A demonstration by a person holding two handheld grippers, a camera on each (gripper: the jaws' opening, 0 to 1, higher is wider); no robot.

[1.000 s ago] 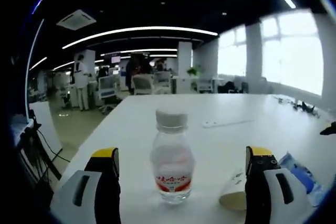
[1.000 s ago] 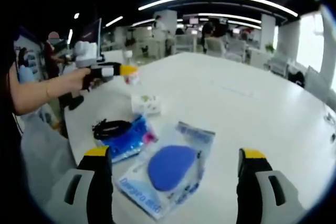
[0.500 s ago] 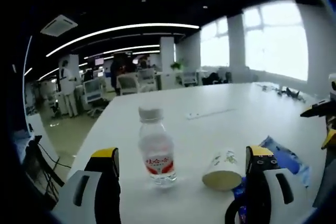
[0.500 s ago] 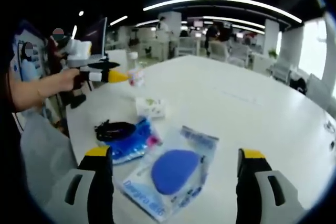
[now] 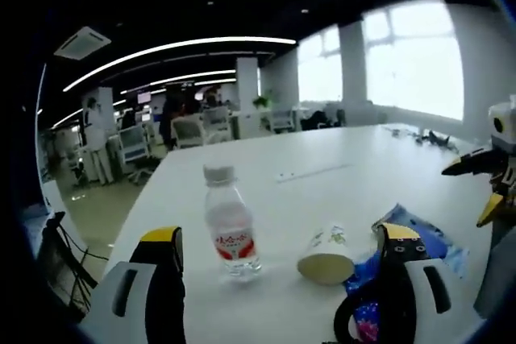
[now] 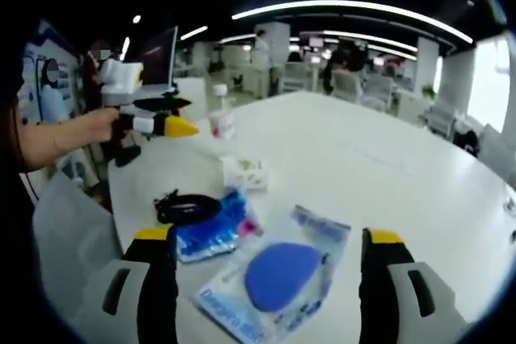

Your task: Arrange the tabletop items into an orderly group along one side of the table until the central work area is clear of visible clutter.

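A small clear water bottle [image 5: 231, 227] with a white cap and red label stands upright on the white table [image 5: 339, 187]. A paper cup [image 5: 326, 254] lies on its side to its right. My left gripper [image 5: 282, 235] is open and empty, a short way back from the bottle. In the right gripper view, the left gripper [image 6: 160, 124] is held by a hand beside the bottle [image 6: 220, 122]. Nearer lie the cup [image 6: 246, 173], a black cable coil [image 6: 187, 207], a blue packet [image 6: 211, 230] and a clear bag holding a blue oval [image 6: 282, 275]. My right gripper [image 6: 268, 236] hangs open above the bag.
The right gripper [image 5: 484, 187] shows at the right edge of the left gripper view, above the blue packet [image 5: 423, 239] and the cable coil [image 5: 355, 321]. A white strip [image 5: 310, 172] lies farther out on the table. The table's left edge drops to an office floor with chairs.
My left gripper has drawn back from the bottle, which stays standing on the table. The cup, packet and cable have come into its view. The right gripper has hardly moved.
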